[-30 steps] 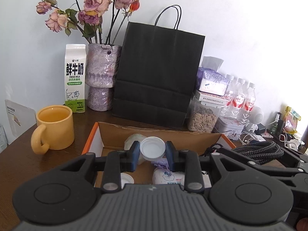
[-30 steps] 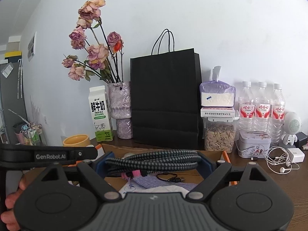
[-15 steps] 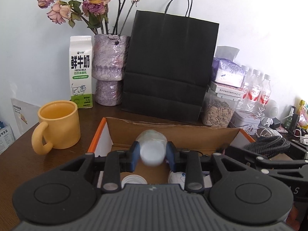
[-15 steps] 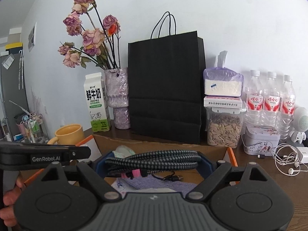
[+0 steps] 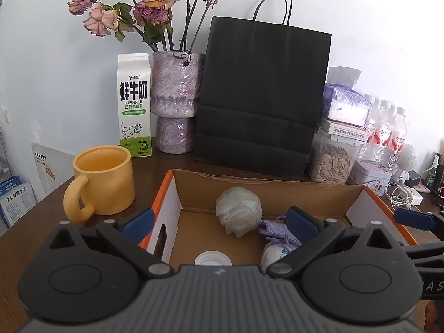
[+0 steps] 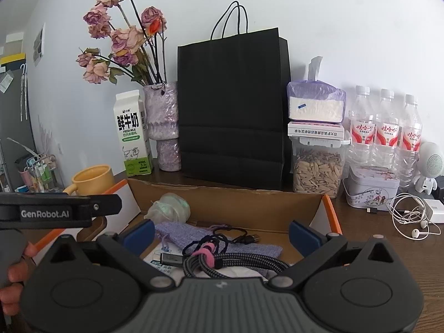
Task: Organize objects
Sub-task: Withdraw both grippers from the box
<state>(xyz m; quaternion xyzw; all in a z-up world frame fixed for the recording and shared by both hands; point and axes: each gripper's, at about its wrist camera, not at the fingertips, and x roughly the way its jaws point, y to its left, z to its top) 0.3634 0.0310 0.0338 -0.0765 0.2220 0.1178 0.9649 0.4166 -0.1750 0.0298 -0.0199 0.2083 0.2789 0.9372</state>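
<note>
Both drops judged complete. Left gripper (image 5: 219, 219) jaws just opened wide, nothing between them; white bottle (image 5: 212, 258) lies low centre in cardboard box (image 5: 266, 187). Right gripper (image 6: 220, 233) likewise just spread, empty; braided cable (image 6: 236, 262) rests below. Retreat should be straight back, clear of box walls

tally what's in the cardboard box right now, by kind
Mesh bath puff: 1
Purple drawstring pouch: 1
Braided cable bundle with pink tie: 1
Thin black cable: 1
White-capped bottle: 1
White printed container: 1
Total: 6 visible; anything under the grippers' bodies is hidden.
</note>
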